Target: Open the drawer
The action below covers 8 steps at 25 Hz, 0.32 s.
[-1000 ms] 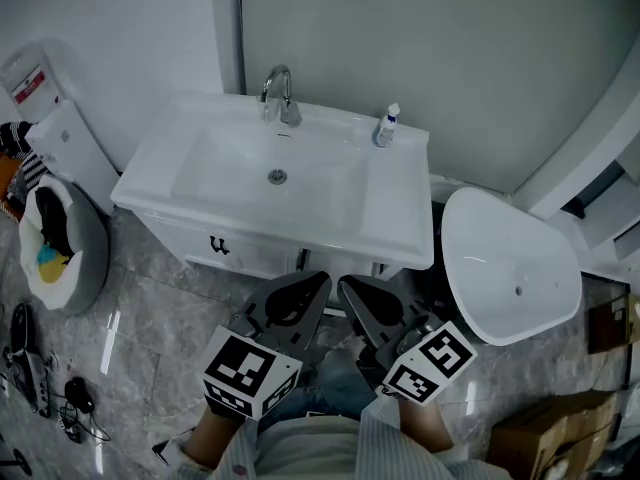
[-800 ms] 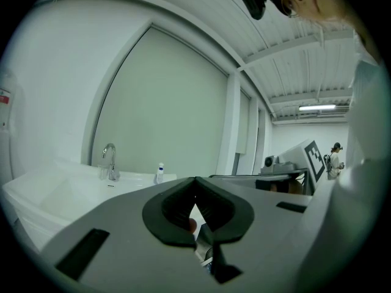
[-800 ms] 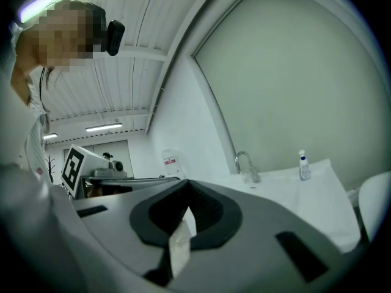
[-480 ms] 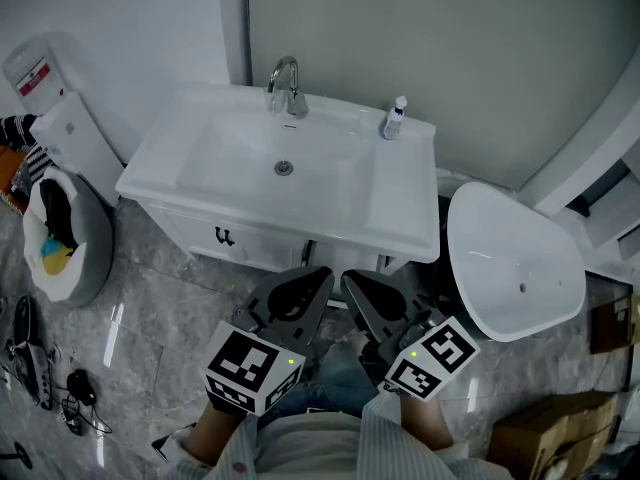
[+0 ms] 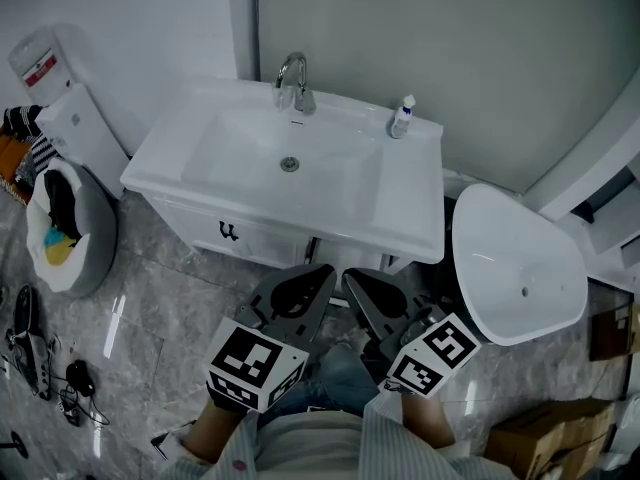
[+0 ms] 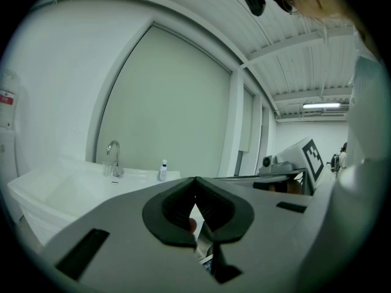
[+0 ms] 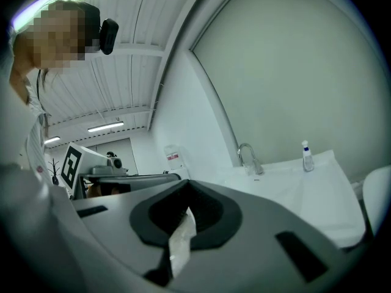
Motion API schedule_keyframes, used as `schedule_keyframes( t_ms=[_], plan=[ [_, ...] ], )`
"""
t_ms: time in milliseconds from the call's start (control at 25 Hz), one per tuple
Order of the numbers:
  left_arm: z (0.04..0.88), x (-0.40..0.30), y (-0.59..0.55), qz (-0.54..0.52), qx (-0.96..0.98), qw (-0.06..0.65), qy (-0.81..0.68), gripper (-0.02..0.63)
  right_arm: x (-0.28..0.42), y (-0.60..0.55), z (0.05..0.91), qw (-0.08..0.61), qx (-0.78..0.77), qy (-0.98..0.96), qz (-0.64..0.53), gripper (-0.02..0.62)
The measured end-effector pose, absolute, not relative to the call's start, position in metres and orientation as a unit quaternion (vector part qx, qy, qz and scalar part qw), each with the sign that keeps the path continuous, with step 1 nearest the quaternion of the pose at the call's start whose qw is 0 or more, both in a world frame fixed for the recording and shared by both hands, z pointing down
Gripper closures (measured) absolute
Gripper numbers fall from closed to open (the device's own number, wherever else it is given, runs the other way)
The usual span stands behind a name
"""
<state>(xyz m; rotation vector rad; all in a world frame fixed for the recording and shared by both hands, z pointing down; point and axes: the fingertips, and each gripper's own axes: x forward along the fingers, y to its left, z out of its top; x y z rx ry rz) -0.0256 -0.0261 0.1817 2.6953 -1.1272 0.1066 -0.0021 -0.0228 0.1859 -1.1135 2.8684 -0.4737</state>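
The white vanity [image 5: 395,230] stands against the wall with a sink on top. Its drawer front [image 5: 262,244] faces me below the basin and carries a small dark handle [image 5: 228,232]; the drawer looks closed. My left gripper [image 5: 320,277] and right gripper [image 5: 350,281] hover side by side in front of the vanity, short of the drawer and touching nothing. In the left gripper view the left gripper [image 6: 195,179] has its jaws together and empty. In the right gripper view the right gripper [image 7: 187,182] also shows its tips meeting, with nothing held.
A faucet [image 5: 293,80] and a small bottle [image 5: 402,116] stand on the sink's back edge. A white oval fixture [image 5: 515,263] is at the right, a grey bin [image 5: 92,253] at the left, and cables [image 5: 40,368] and a cardboard box [image 5: 545,438] lie on the marble floor.
The vanity has drifted slightly right and down in the head view as the camera shifted. Both grippers keep their place with jaws unchanged.
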Motion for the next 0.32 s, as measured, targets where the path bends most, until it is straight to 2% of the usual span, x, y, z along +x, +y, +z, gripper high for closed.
schedule_keyframes(
  t_ms=[320],
  plan=[
    [0.1883,-0.0262,-0.0326,0.042,0.915,0.109,-0.385,0.589,-0.0004,-0.0265,0.1858,0.019,-0.360,0.920,-0.151,0.586]
  ],
)
